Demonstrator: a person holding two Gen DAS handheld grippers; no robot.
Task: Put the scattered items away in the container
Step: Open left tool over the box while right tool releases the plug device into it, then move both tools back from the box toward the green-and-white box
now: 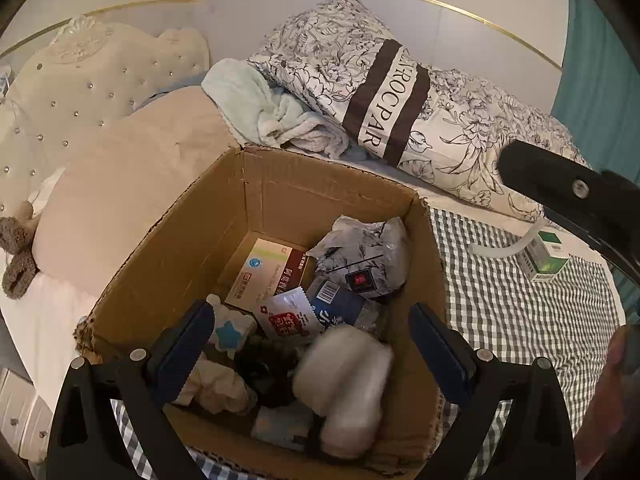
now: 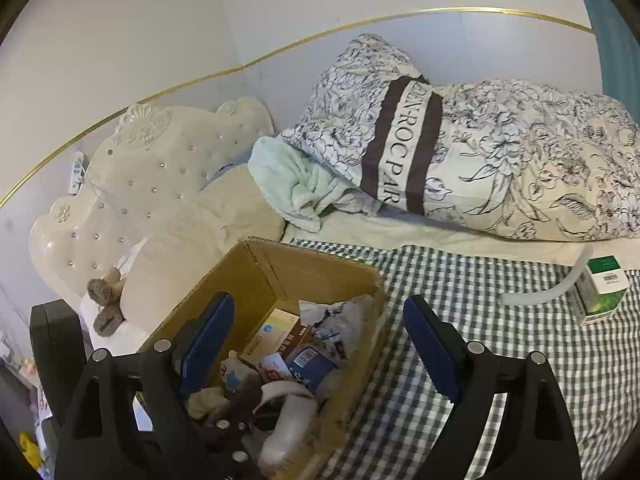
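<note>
1. Cardboard box (image 1: 280, 200) open on top; inside crowded w/ packets, little bare floor.
2. Checked sheet (image 2: 460, 320) bare btwn box & green carton (image 2: 604, 288).
3. Floral duvet (image 2: 520, 168) piled along bed's far edge.

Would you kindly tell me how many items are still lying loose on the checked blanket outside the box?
2: a green carton and a white tube touching it, far right.

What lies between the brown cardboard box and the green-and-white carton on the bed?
Only bare checked sheet, then a white curved tube beside the green-and-white carton; the right wrist view shows it past the brown cardboard box.
</note>
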